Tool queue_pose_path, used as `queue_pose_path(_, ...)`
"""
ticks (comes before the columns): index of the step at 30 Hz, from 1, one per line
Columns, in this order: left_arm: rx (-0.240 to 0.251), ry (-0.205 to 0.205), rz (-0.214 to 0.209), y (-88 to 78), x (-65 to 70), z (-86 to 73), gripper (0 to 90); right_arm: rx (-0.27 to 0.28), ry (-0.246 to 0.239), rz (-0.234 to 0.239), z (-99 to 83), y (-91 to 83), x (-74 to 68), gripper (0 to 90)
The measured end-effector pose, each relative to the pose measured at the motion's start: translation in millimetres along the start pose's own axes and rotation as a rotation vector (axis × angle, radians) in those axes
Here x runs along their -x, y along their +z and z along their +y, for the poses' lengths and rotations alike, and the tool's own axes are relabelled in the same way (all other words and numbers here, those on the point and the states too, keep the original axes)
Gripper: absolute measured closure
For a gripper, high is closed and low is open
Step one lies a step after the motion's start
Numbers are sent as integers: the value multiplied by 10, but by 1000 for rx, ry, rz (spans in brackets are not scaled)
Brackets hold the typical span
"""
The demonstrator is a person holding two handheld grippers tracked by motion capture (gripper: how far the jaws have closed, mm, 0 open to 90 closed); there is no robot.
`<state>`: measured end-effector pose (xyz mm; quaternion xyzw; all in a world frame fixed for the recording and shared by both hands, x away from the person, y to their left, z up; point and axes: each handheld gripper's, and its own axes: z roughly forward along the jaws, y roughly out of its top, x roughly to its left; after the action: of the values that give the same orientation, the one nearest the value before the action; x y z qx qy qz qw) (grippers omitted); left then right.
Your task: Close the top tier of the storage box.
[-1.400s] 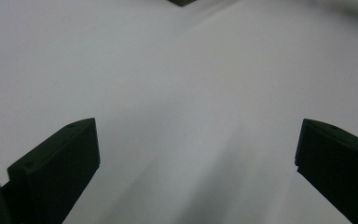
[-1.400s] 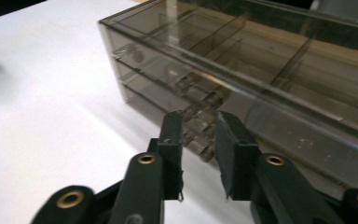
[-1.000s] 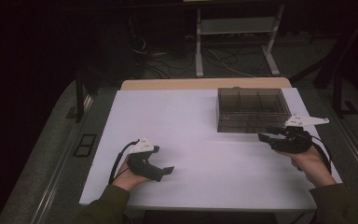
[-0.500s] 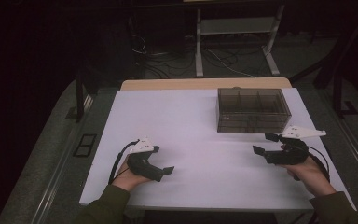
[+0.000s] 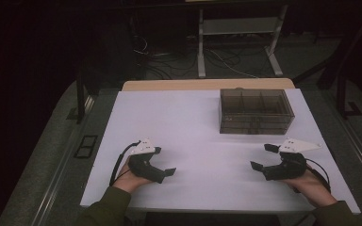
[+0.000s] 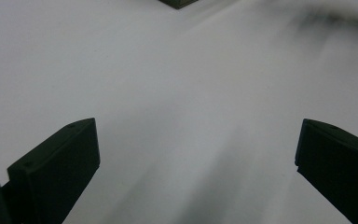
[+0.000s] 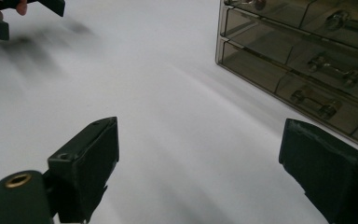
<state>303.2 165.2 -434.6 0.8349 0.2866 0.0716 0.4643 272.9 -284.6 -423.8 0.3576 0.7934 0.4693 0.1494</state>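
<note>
A smoky clear drawer box (image 5: 256,111) stands at the back right of the white table (image 5: 193,122). Its drawer fronts and handles appear close up in the right gripper view (image 7: 307,60). My right gripper (image 5: 262,157) is held near the front right, well short of the box and pointing left. Its jaws have just been opening and now stand wide apart over bare table (image 7: 198,158). My left gripper (image 5: 165,161) rests at the front left, open, with only white surface between its jaws (image 6: 196,154). A corner of the box (image 6: 177,3) shows at the top of the left gripper view.
A wooden strip (image 5: 207,84) runs along the table's far edge. Beyond it on the dark floor are a metal stand (image 5: 238,42) and loose cables (image 5: 169,61). White tabletop stretches between the two grippers.
My right gripper has drawn back from beside the box toward the near edge and sunk a little, and its jaws have spread wider. The left gripper has stayed put.
</note>
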Motion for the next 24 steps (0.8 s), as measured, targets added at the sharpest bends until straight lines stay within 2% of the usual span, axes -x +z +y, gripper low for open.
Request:
queue_pose_path(15, -3, 2, -3, -4, 3, -1, 0, -45, -12, 20, -140, 79, -74, 114)
queue_pose_path(24, -4, 1, -7, 2, 8, -3, 0, -58, -17, 23, -145, 100, -75, 114)
